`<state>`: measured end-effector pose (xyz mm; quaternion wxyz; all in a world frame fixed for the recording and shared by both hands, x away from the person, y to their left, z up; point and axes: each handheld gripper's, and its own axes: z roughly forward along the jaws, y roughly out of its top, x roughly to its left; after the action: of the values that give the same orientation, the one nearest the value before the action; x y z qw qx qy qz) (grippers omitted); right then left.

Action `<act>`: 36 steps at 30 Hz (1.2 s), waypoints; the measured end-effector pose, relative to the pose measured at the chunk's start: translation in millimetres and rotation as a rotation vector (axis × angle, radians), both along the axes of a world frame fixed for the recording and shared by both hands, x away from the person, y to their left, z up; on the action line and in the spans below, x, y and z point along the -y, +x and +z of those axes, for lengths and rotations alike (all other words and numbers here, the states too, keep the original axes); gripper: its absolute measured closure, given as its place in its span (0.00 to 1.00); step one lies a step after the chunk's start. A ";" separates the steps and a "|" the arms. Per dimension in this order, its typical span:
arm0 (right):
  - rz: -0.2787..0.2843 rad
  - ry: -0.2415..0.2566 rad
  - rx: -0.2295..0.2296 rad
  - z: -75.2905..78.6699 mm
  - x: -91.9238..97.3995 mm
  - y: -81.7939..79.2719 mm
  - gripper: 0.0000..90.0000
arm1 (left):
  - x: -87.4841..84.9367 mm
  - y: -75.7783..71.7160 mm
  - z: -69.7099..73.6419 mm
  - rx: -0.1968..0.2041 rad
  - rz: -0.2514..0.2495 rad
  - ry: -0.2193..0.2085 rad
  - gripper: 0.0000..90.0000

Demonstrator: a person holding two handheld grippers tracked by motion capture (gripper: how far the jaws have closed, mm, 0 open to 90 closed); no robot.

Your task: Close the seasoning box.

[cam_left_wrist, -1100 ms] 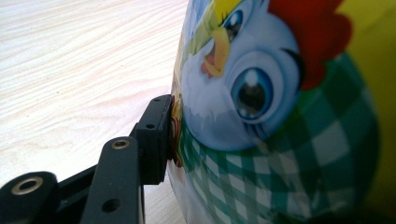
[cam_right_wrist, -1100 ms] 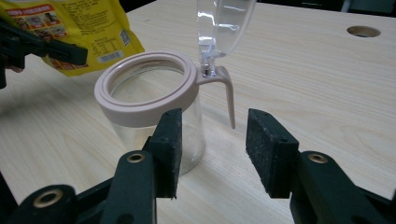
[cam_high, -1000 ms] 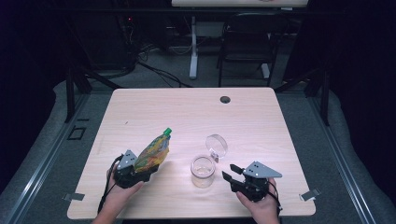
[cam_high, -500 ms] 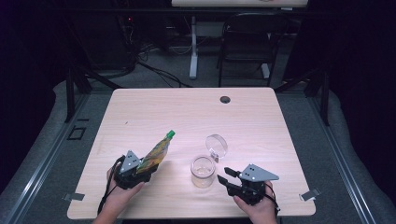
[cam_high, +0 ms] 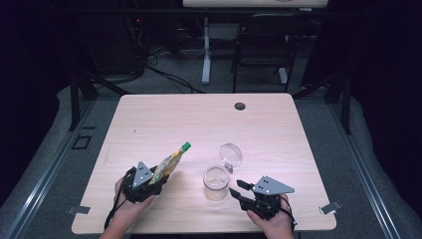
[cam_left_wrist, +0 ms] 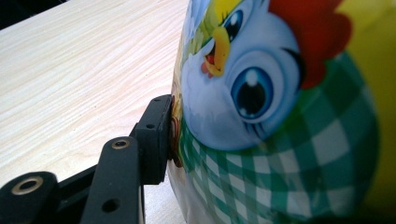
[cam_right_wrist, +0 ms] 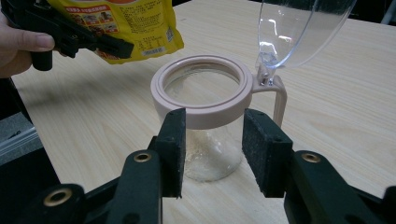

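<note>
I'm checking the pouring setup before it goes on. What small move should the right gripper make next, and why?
Probably ease the right gripper forward and close on the jar. Its jaws have just been closing but stand in front of the glass, short of it. The lid is flipped open and the left gripper holds the pouch tilted toward the jar, so steadying it seems sensible.

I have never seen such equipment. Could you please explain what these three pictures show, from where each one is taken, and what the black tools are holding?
A person sits at a wooden table with a hand-held two-jaw gripper in each hand. The high view looks down from above; each other picture comes from a camera riding on one gripper. The left gripper clamps a yellow pouch with a green cap and a cartoon chicken. The right gripper, its jaws having just closed a little, points at a glass jar with a pink rim and an open clear lid, not gripping it.
</note>
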<state>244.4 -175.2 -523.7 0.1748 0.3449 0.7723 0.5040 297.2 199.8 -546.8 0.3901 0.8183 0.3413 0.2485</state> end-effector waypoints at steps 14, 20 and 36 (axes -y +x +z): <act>0.010 0.012 0.012 1.3 -4.3 -1.7 0.67 | 10.5 -4.2 -1.1 0.034 -0.009 0.080 0.56; 0.014 0.018 0.018 2.9 -6.7 -3.2 0.67 | 12.5 -4.6 -2.0 0.034 -0.014 0.100 0.56; 0.062 -0.040 0.005 31.4 -28.6 -1.6 0.67 | 17.9 -6.0 -4.0 0.059 -0.021 0.169 0.56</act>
<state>242.7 -146.5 -492.3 0.1676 0.3159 0.7921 0.4946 291.1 181.9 -550.8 0.3322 0.8441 0.2988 0.2965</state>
